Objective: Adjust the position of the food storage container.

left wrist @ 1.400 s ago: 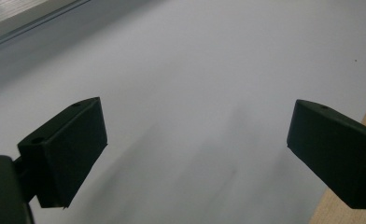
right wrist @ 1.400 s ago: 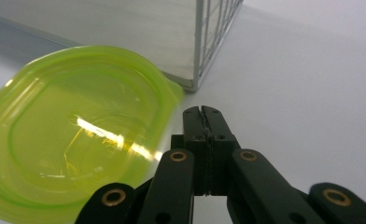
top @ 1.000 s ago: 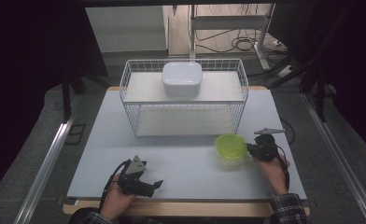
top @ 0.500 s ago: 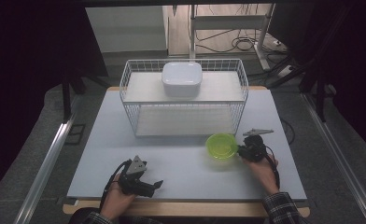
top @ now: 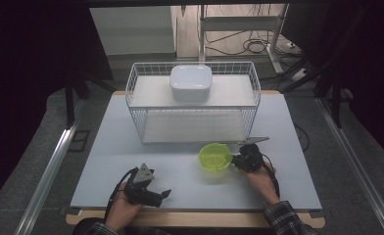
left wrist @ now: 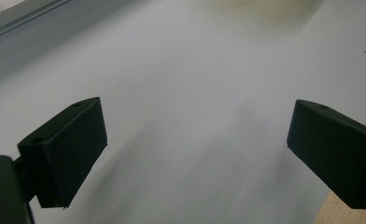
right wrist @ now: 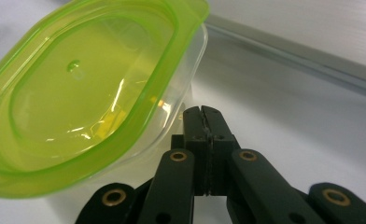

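The right tongs [top: 240, 161] are fully closed, their tips against the side of the green-lidded container [top: 215, 156] on the tabletop [top: 107, 147] before the wire rack [top: 192, 105]. The left tongs [top: 161, 195] gape wide, holding nothing.

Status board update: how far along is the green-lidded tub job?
Done: lid is on the clear plastic tub with green lid. In hand: right gripper, jaws shut and empty, tips at the tub's wall, likely nudging it. Idle: left gripper, open. Left: tub sits on the table outside the white wire rack.
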A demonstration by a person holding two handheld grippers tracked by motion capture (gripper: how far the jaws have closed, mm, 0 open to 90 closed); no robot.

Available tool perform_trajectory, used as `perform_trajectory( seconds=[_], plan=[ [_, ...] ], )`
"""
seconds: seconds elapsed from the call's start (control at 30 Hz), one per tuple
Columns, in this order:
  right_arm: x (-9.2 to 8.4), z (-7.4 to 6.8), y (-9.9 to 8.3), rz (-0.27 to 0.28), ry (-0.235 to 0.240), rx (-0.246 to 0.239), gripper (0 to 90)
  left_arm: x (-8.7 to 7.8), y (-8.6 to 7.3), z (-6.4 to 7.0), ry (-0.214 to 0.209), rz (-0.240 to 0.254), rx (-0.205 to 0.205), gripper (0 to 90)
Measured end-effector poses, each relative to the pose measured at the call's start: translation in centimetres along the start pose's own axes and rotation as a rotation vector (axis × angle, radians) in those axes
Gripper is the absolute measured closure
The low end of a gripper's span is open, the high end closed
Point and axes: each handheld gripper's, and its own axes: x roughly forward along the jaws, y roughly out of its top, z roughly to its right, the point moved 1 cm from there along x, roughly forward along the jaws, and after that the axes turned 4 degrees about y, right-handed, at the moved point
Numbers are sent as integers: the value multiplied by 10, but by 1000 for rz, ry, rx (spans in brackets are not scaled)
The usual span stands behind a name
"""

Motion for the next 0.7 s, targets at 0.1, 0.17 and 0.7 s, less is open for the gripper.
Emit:
perform_trajectory(
  seconds=[0.1, 0.17, 0.7],
  plan=[
    [6, -10, 1, -6, 23, -4, 898, 0, 0, 0, 1, 1, 0, 45],
    [11, -16, 2, -13, 41, -15, 898, 0, 0, 0, -1, 3, -1, 45],
    [41, -62, 7, -54, 128, -77, 897, -2, 1, 0, -11, 18, 1, 44]
  ],
)
